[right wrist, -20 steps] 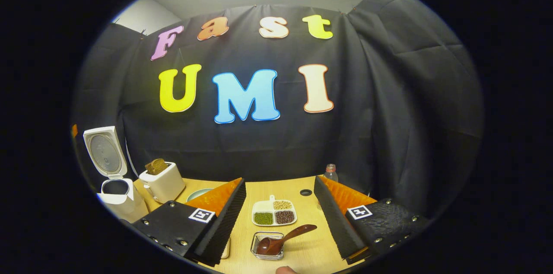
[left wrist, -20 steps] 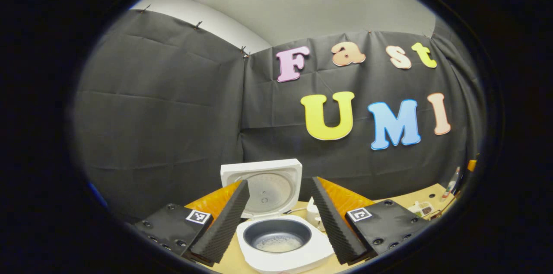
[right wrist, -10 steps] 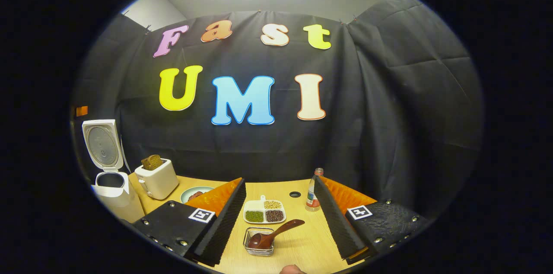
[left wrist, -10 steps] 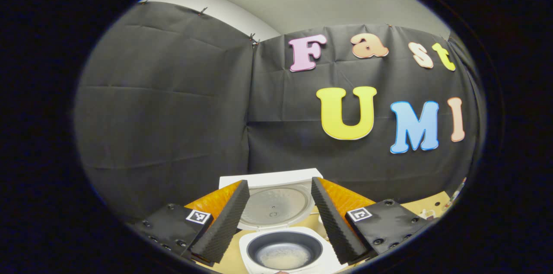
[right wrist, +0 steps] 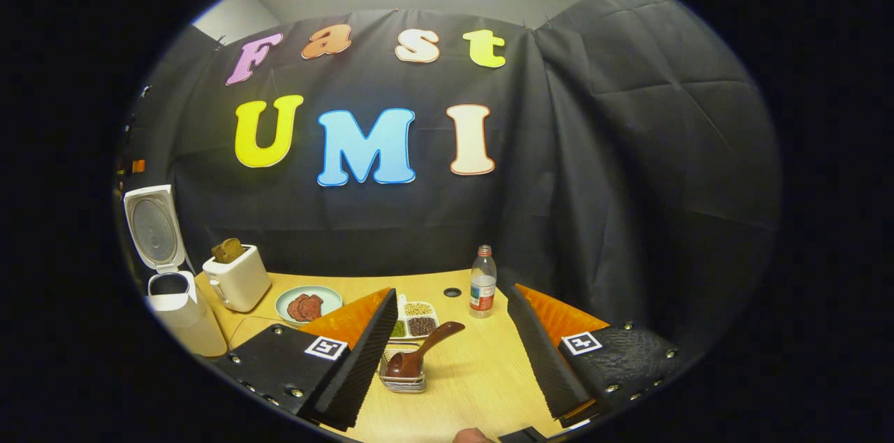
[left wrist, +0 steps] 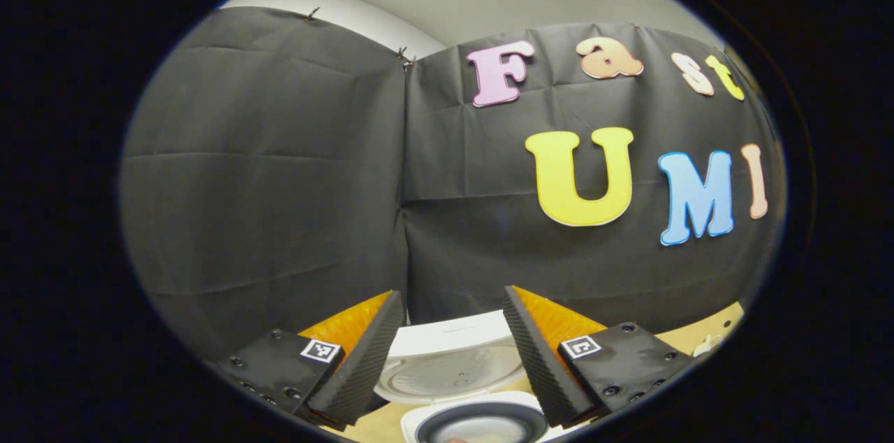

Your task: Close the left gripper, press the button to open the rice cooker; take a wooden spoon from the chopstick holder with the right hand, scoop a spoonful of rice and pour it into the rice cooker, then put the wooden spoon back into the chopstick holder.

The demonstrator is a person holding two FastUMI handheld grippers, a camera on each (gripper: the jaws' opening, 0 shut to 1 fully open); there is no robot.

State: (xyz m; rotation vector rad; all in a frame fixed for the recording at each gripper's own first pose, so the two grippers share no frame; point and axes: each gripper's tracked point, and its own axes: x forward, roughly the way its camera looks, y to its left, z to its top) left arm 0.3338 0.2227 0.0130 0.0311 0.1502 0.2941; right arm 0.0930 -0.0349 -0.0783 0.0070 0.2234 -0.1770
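Two grippers, both with fingers spread wide and clasping nothing. Left gripper (left wrist: pixel 452 359) poised above one white rice cooker (left wrist: pixel 454 366), lid up, dark inner pot directly below and between the fingertips. Right gripper (right wrist: pixel 452 359) over the table (right wrist: pixel 475 380), touching nothing; one wooden spoon (right wrist: pixel 419 352) bowl-down in one wire chopstick holder (right wrist: pixel 403 376) just beside its left finger, handle leaning up to the right. Beyond: one divided tray of grains (right wrist: pixel 417 319), one plate (right wrist: pixel 308 304) with reddish-brown pieces, one toaster (right wrist: pixel 236 277) holding dark bread, one bottle (right wrist: pixel 482 290). Same rice cooker (right wrist: pixel 170 275) far left in the right gripper view, lid upright. Light wood tabletop, black cloth walls behind, grey ceiling above.
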